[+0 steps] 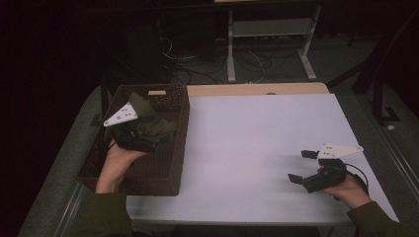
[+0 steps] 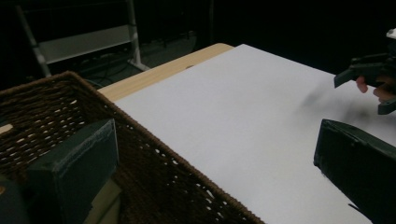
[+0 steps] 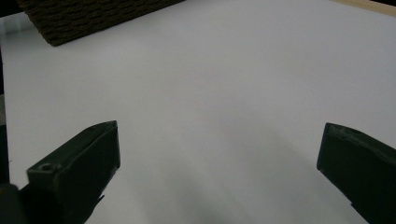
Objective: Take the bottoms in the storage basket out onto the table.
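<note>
Wicker basket (image 1: 175, 148) on white table (image 1: 257, 143)

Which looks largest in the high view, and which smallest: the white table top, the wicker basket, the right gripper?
1. White table top, clearly the largest.
2. Wicker basket, at its left edge.
3. Right gripper, smallest, with fingers apart above the table.

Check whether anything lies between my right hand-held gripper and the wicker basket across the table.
Nothing visible does. The right hand-held gripper hovers with its jaws open over the white table, and the stretch from it to the wicker basket at the table's left edge is bare tabletop.
</note>
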`<state>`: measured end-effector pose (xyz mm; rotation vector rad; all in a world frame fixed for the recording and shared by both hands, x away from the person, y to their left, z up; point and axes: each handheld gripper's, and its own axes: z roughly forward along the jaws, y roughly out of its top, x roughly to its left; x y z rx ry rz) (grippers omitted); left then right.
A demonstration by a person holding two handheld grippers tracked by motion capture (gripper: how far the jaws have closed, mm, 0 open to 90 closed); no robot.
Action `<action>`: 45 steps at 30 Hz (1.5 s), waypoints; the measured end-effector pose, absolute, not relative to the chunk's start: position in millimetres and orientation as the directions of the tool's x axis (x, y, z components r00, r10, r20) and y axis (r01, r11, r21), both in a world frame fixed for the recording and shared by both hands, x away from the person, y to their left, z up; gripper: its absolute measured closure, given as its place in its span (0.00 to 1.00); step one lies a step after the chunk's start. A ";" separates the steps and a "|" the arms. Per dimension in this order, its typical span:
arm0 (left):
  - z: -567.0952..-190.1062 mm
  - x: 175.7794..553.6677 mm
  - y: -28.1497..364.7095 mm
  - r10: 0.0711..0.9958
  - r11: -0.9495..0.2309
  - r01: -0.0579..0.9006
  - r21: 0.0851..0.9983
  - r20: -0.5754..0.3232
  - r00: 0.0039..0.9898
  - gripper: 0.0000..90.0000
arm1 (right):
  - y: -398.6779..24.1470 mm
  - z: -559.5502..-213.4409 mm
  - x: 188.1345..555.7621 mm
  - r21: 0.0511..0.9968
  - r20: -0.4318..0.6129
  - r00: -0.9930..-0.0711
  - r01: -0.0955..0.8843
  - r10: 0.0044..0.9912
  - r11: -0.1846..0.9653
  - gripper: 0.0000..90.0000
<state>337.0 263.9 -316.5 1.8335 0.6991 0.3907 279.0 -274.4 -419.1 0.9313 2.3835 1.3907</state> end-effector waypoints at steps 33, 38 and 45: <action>-312.9 354.2 283.5 0.718 -0.250 0.306 0.919 -0.036 0.695 0.00 | -270.8 -422.2 281.7 0.836 0.123 -0.771 0.419 0.625 0.353 0.00; -310.8 359.1 286.4 0.724 -0.245 0.311 0.918 -0.041 0.689 0.00 | -271.4 -423.4 282.4 0.832 0.129 -0.770 0.427 0.625 0.354 0.00; -306.9 365.7 287.2 0.729 -0.248 0.313 0.917 -0.037 0.684 0.00 | -272.0 -423.1 281.8 0.834 0.130 -0.766 0.428 0.630 0.348 0.00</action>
